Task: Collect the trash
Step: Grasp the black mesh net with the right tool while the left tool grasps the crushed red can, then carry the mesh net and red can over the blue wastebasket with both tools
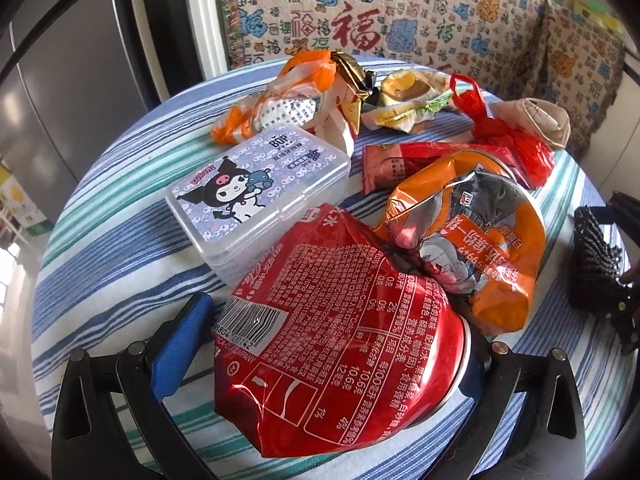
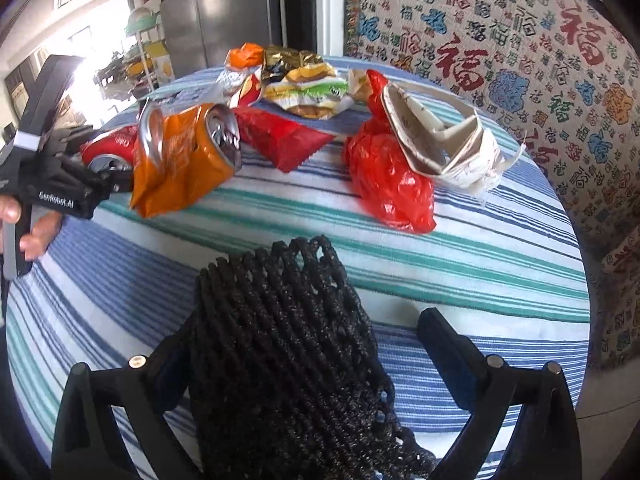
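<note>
The crushed red can (image 1: pixel 344 316) lay on the striped tabletop (image 1: pixel 120 248) between the fingers of the left claw (image 1: pixel 336 344); whether they pinched it I cannot tell. The crushed orange can (image 1: pixel 472 236) leaned against its far side, and a clear plastic box (image 1: pixel 256 196) with a cartoon sticker sat just beside it to the left. Beyond lay a red snack wrapper (image 2: pixel 280 140), a knotted red plastic bag (image 2: pixel 388 176), a flattened paper cup (image 2: pixel 436 144) and a burger wrapper (image 2: pixel 308 92). The right claw (image 2: pixel 304 344) stood spread, with a black mesh bag (image 2: pixel 288 360) draped between its fingers.
</note>
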Tool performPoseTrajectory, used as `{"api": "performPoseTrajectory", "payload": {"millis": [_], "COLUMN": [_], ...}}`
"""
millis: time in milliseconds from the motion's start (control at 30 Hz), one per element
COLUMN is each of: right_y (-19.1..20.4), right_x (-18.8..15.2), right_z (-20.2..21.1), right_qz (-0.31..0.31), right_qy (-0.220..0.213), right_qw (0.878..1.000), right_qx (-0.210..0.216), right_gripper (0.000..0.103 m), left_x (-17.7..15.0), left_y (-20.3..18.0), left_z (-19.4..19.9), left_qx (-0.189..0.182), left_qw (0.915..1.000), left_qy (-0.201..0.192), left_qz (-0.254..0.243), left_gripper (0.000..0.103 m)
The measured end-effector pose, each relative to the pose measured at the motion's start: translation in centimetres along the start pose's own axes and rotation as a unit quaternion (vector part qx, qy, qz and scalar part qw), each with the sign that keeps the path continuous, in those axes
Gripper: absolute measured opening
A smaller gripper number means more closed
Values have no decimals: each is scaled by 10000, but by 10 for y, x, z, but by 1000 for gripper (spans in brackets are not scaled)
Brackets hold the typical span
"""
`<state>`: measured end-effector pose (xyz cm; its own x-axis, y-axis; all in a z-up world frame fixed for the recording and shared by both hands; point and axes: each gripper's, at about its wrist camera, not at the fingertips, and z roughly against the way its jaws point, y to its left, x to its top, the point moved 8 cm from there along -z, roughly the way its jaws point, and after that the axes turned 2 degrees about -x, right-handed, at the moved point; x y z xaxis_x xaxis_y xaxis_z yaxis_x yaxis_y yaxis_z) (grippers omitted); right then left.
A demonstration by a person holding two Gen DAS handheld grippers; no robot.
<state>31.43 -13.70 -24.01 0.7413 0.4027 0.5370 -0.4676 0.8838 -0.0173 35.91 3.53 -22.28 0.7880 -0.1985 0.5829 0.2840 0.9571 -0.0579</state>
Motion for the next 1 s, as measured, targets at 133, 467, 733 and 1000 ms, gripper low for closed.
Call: {"api": "performPoseTrajectory", "payload": {"millis": [133, 467, 733, 1000], "right_y": [-2, -4, 6, 0], "right_x": [3, -3, -22, -32], "right_z": [-1, 30, 27, 49], "right_qz": [-108, -494, -132, -124], "right_qy": [-79, -18, 232, 412], "right_qw": [9999, 9987, 9996, 9990], "right_qx": [-72, 128, 10, 130], "right_gripper": [94, 24, 70, 15], "left_x": [1, -19, -39, -44], "left_y": [0, 17, 24, 28], "left_z": [3, 38, 36, 45], "left_qx": [-94, 25, 197, 270], "left_qw": [9999, 9990, 9988, 9982], "left_qy": [-66, -424, -193, -190], "left_qz": [-17, 123, 406, 507], "left_gripper": [98, 91, 92, 92]}}
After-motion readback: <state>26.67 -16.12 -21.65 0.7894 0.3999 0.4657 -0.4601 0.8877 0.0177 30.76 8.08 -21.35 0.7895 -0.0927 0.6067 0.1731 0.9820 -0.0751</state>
